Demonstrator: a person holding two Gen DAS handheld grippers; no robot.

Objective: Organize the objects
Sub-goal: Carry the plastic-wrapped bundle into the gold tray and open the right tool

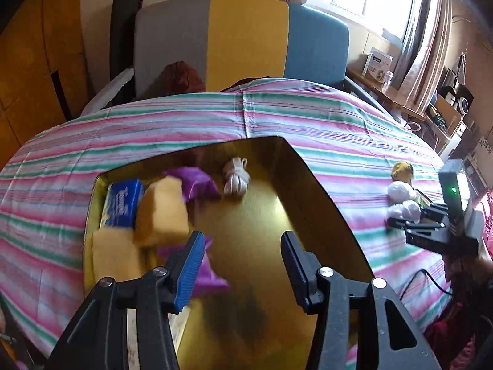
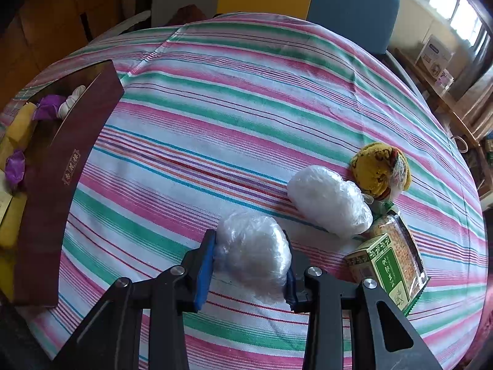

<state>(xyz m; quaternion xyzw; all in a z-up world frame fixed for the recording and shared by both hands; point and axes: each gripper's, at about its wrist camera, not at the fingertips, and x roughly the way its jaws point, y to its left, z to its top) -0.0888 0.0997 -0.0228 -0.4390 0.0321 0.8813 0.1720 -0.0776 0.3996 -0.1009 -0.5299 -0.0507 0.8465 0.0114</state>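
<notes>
A dark red box with a gold inside sits on the striped tablecloth. It holds a blue tissue pack, yellow sponges, purple bags and a white rope bundle. My left gripper is open and empty above the box. In the right wrist view my right gripper has its fingers around a white crumpled plastic bundle on the cloth. A second white bundle, a yellow ball and a green box lie to its right.
The box also shows at the left of the right wrist view. A grey, yellow and blue chair stands behind the table. A side table with boxes is at the far right by the window. A snack packet lies under the green box.
</notes>
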